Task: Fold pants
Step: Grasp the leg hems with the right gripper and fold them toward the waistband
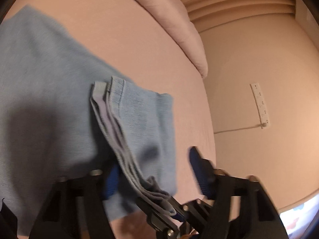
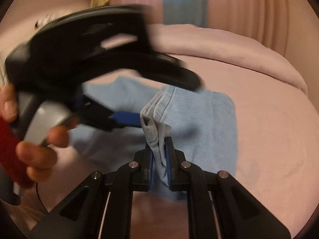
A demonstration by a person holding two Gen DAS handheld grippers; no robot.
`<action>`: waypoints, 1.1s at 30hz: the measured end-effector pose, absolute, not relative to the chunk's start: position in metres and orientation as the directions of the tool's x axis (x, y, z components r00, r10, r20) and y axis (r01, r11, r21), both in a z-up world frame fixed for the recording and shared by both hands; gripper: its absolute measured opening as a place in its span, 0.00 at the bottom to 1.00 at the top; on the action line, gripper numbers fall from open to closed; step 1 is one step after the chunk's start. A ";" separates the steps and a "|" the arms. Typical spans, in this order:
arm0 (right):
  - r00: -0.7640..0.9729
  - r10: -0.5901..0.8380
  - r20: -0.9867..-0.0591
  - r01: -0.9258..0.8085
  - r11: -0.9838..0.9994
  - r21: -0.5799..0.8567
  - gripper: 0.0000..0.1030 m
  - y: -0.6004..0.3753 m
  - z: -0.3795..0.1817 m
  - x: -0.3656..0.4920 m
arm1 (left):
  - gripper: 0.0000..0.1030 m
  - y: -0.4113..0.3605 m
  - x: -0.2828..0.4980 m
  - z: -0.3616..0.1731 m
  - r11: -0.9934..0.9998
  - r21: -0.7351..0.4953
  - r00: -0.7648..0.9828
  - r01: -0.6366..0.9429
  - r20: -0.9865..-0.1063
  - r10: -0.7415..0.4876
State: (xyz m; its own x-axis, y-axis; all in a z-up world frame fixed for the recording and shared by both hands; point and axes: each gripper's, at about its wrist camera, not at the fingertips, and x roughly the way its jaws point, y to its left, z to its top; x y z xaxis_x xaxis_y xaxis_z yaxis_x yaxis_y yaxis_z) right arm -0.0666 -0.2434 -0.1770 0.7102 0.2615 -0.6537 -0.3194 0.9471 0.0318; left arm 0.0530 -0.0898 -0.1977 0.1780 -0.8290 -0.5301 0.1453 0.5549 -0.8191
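Blue pants [image 2: 199, 119] lying partly folded on pink bed [image 2: 269, 139] | right gripper [image 2: 159, 159] clamped on gathered waistband [image 2: 155, 123] | left gripper [image 1: 155, 171] jaws apart astride the fabric, not gripping

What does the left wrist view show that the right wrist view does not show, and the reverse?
Only the left wrist view shows the white power strip with its cord on the floor beside the bed.

Only the right wrist view shows the person's hand holding the left tool, and the right tool shut on the folded edge of the pants.

Both show the light blue pants lying on the pink bed sheet, and the pink duvet bunched behind.
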 end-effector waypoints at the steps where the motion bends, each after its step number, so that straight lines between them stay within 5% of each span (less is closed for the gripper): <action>1: 0.710 0.248 -0.660 -0.321 0.947 0.011 0.12 -0.239 -0.178 -0.068 | 0.22 -0.084 0.053 -0.199 0.569 -0.809 0.188 0.145 -0.542 -0.819; 2: 0.711 0.238 -0.662 -0.320 0.947 -0.004 0.13 -0.237 -0.179 -0.068 | 0.03 -0.080 0.053 -0.200 0.578 -0.803 0.196 0.144 -0.549 -0.812; 11: 0.742 0.285 -0.607 -0.408 0.910 -0.071 0.12 -0.208 -0.151 -0.073 | 0.03 -0.007 0.046 -0.159 0.568 -0.790 0.379 0.231 -0.465 -0.800; 25: 0.613 0.394 -0.685 -0.599 0.797 -0.078 0.16 -0.106 -0.165 -0.025 | 0.03 0.056 0.057 -0.212 0.714 -0.699 0.440 0.039 -0.630 -0.640; 33: 0.472 0.483 -0.737 -0.593 0.793 0.140 0.27 -0.139 -0.162 -0.004 | 0.14 0.059 0.048 -0.185 0.832 -0.553 0.491 0.051 -0.711 -0.503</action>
State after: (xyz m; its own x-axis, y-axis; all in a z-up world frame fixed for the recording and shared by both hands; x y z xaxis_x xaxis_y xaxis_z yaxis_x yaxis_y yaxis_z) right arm -0.0038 -0.1393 -0.1617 0.4722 0.4829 -0.7375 -0.5930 0.7930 0.1396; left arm 0.0483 0.0595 -0.1850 0.4913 -0.5030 -0.7111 0.0512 0.8317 -0.5529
